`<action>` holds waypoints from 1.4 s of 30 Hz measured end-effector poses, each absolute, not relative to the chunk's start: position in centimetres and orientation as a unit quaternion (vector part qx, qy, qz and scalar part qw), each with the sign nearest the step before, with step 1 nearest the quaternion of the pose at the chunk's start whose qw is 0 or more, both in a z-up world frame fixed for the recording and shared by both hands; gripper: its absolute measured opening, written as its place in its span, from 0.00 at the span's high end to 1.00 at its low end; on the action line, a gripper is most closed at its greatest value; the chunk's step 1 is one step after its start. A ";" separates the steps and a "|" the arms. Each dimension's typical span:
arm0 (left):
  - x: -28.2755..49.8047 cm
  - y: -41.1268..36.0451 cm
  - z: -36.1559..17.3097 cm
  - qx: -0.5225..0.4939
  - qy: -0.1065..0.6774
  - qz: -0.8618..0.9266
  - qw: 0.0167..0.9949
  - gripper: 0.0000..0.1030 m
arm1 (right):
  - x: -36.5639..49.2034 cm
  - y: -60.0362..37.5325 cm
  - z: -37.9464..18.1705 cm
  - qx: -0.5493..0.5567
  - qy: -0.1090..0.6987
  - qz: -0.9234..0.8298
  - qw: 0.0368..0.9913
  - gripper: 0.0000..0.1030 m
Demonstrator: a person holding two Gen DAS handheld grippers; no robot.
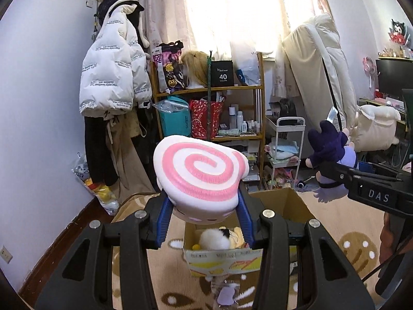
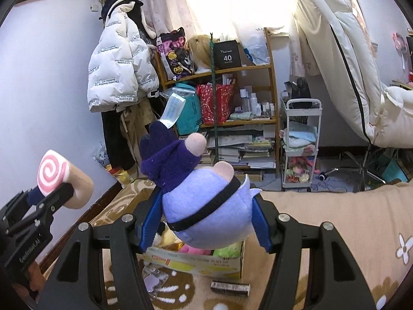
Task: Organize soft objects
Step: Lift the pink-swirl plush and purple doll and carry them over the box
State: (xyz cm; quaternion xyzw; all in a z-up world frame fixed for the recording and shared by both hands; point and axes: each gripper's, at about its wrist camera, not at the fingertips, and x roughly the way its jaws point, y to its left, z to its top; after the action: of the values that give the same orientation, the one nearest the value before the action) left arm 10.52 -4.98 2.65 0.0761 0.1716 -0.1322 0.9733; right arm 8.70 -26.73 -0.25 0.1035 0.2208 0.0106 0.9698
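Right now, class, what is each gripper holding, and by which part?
The left gripper clamps the pink-swirl roll cushion by its lower sides. The right gripper grips the purple plush doll across its round lilac head, upside down.

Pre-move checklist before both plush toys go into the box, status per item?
1. Left gripper clamped on the pink-and-white swirl roll plush: ok.
2. Right gripper clamped on the lilac plush doll with the dark purple hat: ok.
3. Open cardboard box below both toys: ok.
4. Free room in the box: cannot tell; other plush toys already lie inside.
5. The two grippers apart from each other: ok.
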 end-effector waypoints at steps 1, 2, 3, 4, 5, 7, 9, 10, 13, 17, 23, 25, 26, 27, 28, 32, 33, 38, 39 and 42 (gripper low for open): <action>10.8 -5.1 2.6 0.080 0.171 -0.133 0.973 0.56 | 8.8 -26.7 -0.3 0.104 0.219 0.011 0.970 0.36; 11.2 -5.4 2.6 0.086 0.169 -0.135 0.973 0.56 | 9.0 -26.7 -0.5 0.102 0.218 0.012 0.971 0.36; 11.5 -5.6 2.5 0.089 0.168 -0.136 0.972 0.56 | 9.1 -26.7 -0.5 0.100 0.218 0.012 0.971 0.36; 11.9 -5.7 2.4 0.089 0.170 -0.137 0.972 0.56 | 9.3 -26.8 -0.7 0.100 0.218 0.013 0.971 0.36; 12.3 -5.8 2.3 0.083 0.175 -0.140 0.971 0.56 | 9.5 -26.8 -0.8 0.101 0.219 0.015 0.970 0.36; 13.1 -6.0 2.0 0.075 0.185 -0.145 0.969 0.56 | 10.0 -27.0 -1.2 0.104 0.223 0.014 0.969 0.36; 13.7 -6.2 1.5 0.076 0.191 -0.144 0.968 0.56 | 10.4 -27.2 -1.6 0.107 0.228 0.011 0.968 0.36; 14.0 -6.4 1.2 0.079 0.194 -0.143 0.967 0.56 | 10.6 -27.2 -1.7 0.107 0.230 0.010 0.967 0.36; 14.6 -6.7 0.4 0.082 0.204 -0.144 0.965 0.56 | 11.1 -27.4 -2.5 0.104 0.238 0.007 0.966 0.36; 14.9 -7.1 -0.4 0.085 0.209 -0.150 0.963 0.56 | 11.6 -27.5 -3.2 0.105 0.243 0.005 0.964 0.36; 15.9 -7.5 -1.9 0.078 0.222 -0.152 0.960 0.56 | 12.6 -27.3 -4.3 0.106 0.248 0.013 0.963 0.36; 16.4 -7.5 -2.4 0.078 0.228 -0.153 0.958 0.56 | 12.9 -27.1 -4.6 0.102 0.250 0.017 0.963 0.36; 16.6 -7.6 -2.7 0.080 0.230 -0.153 0.958 0.56 | 13.1 -27.0 -4.8 0.098 0.252 0.019 0.963 0.36; 16.7 -7.6 -3.0 0.083 0.231 -0.152 0.957 0.56 | 13.1 -26.8 -4.9 0.096 0.252 0.019 0.963 0.36; 16.8 -7.7 -3.2 0.085 0.233 -0.151 0.957 0.56 | 13.1 -26.7 -4.9 0.093 0.249 0.018 0.964 0.36; 17.5 -7.6 -4.1 0.083 0.246 -0.151 0.954 0.55 | 13.4 -26.2 -5.2 0.083 0.247 0.022 0.965 0.36; 17.7 -7.6 -4.4 0.082 0.251 -0.150 0.953 0.55 | 13.5 -26.2 -5.3 0.083 0.248 0.024 0.965 0.36; 18.2 -7.8 -5.2 0.084 0.264 -0.151 0.949 0.54 | 14.2 -26.2 -6.5 0.078 0.269 0.021 0.960 0.36; 18.2 -7.8 -5.3 0.084 0.266 -0.151 0.948 0.54 | 14.3 -26.2 -6.7 0.079 0.274 0.020 0.958 0.35; 18.6 -7.9 -5.7 0.087 0.276 -0.147 0.946 0.54 | 14.4 -26.5 -7.1 0.088 0.287 0.022 0.954 0.35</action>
State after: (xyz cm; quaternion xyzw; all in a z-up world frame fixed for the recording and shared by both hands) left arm 18.56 -7.90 -5.75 0.0867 0.2755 -0.1471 0.9460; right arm 14.45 -26.53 -7.12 0.0884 0.2865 0.0220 0.9537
